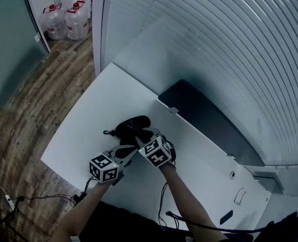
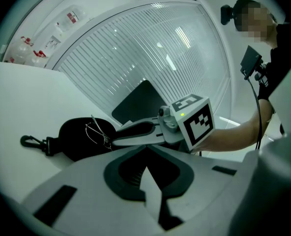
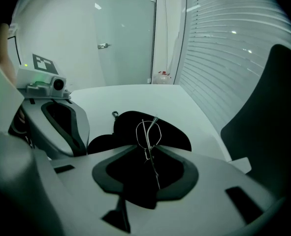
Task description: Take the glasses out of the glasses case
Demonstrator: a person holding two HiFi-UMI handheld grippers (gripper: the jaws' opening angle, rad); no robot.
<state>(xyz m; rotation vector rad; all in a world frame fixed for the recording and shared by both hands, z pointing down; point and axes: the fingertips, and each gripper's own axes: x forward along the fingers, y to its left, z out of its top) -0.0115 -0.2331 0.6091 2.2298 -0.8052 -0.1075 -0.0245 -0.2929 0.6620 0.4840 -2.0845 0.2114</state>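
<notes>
The thin wire glasses [image 3: 147, 131] sit in the middle of the right gripper view. The right gripper [image 3: 150, 154] has its 2 jaws pinched on 1 arm of them. The lenses show against the black glasses case [image 3: 177, 129], which lies on the white table [image 1: 83, 130]. The left gripper [image 2: 146, 150] is just beside the case. Its jaws look closed, maybe on the case's edge, but that is hard to see. 2 water jugs [image 1: 67, 20] stand at the upper left.
</notes>
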